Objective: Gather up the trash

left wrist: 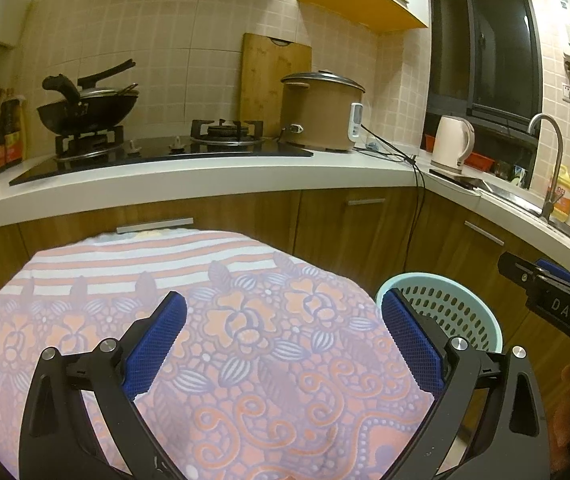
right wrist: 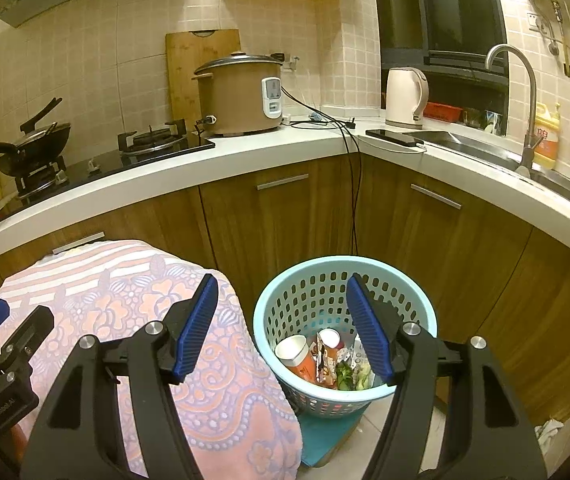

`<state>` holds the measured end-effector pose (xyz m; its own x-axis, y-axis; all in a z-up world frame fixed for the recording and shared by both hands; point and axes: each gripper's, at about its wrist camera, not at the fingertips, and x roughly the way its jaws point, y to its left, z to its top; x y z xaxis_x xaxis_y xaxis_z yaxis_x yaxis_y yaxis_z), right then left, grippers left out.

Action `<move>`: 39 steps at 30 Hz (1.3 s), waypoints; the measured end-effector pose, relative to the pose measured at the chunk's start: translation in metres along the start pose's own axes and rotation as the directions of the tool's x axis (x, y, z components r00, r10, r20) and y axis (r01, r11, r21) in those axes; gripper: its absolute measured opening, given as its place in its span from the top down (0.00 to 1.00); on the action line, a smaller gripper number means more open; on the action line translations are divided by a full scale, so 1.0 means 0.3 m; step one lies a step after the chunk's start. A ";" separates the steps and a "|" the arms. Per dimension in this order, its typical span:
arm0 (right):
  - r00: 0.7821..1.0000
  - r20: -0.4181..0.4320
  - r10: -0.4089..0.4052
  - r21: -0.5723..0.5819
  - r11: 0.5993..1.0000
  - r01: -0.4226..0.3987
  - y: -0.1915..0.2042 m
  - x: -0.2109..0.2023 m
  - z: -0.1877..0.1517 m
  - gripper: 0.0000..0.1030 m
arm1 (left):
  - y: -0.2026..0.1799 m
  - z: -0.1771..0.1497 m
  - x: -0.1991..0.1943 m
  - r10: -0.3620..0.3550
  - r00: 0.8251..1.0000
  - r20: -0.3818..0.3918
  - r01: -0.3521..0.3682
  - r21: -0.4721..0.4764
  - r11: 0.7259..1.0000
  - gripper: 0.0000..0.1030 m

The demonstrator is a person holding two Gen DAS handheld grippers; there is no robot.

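A light blue perforated basket (right wrist: pixel 285 292) stands on the floor by the cabinets. It holds trash: a paper cup (right wrist: pixel 293 351), a snack wrapper (right wrist: pixel 325 364) and green scraps (right wrist: pixel 345 376). My right gripper (right wrist: pixel 281 328) is open and empty, above and just in front of the basket. My left gripper (left wrist: pixel 283 340) is open and empty over a table covered with a pink floral cloth (left wrist: pixel 245 320). The basket (left wrist: pixel 457 312) shows to the right of it. The right gripper (left wrist: pixel 553 300) shows at the right edge of the left wrist view. The left gripper (right wrist: pixel 1 344) shows at the left edge of the right wrist view.
The cloth-covered table (right wrist: pixel 125 300) sits left of the basket. Behind is an L-shaped counter (right wrist: pixel 245 152) with a gas stove (left wrist: pixel 165 148), a wok (left wrist: pixel 89 108), a rice cooker (right wrist: pixel 241 96), a kettle (right wrist: pixel 405 98), a phone (right wrist: pixel 393 138) and a sink with tap (right wrist: pixel 525 100). A cable (right wrist: pixel 355 200) hangs down the cabinets.
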<state>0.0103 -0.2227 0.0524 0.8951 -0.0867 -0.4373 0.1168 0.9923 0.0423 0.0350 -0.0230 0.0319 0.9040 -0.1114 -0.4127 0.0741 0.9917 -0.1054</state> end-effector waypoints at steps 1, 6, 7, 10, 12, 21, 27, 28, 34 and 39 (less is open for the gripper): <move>1.000 0.000 0.000 0.000 1.000 0.000 0.001 0.000 0.000 0.39 | -0.001 0.000 0.000 -0.001 1.000 0.000 0.001 -0.001 1.000 0.08; 1.000 -0.003 0.000 -0.003 1.000 0.000 0.005 0.009 -0.002 0.39 | -0.001 0.000 -0.002 0.008 1.000 0.002 -0.008 -0.005 1.000 0.08; 1.000 -0.004 0.000 -0.003 1.000 0.000 0.005 0.009 -0.002 0.39 | -0.002 0.000 -0.003 0.011 1.000 0.002 -0.011 -0.004 1.000 0.08; 1.000 -0.007 0.001 0.000 1.000 -0.001 0.003 0.014 -0.004 0.38 | -0.002 0.002 -0.003 0.012 1.000 0.004 -0.012 -0.002 1.000 0.08; 1.000 -0.005 -0.001 -0.001 1.000 0.001 0.002 0.015 -0.003 0.38 | -0.004 0.001 -0.004 0.012 1.000 0.004 -0.012 0.001 1.000 0.08; 1.000 -0.010 0.013 0.006 1.000 -0.013 -0.012 0.023 -0.002 0.38 | -0.006 0.001 -0.004 0.014 1.000 0.004 -0.014 0.007 1.000 0.08; 1.000 -0.013 0.018 0.007 1.000 -0.018 -0.008 0.027 -0.005 0.38 | -0.011 -0.001 -0.005 0.014 1.000 0.005 -0.014 0.012 1.000 0.08; 1.000 -0.013 0.018 0.007 1.000 -0.018 -0.009 0.027 -0.005 0.38 | -0.012 -0.001 -0.005 0.014 1.000 0.006 -0.014 0.013 1.000 0.08; 1.000 -0.016 0.019 0.007 1.000 -0.018 -0.012 0.029 -0.005 0.38 | -0.014 -0.002 -0.006 0.014 1.000 0.006 -0.014 0.015 1.000 0.08; 1.000 -0.020 0.019 0.006 1.000 -0.018 -0.012 0.035 -0.006 0.38 | -0.015 -0.002 -0.006 0.015 1.000 0.007 -0.015 0.015 1.000 0.08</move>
<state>0.0186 -0.2269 0.0460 0.8884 -0.0665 -0.4542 0.1031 0.9931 0.0562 0.0326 -0.0272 0.0327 0.9077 -0.0965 -0.4083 0.0673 0.9941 -0.0853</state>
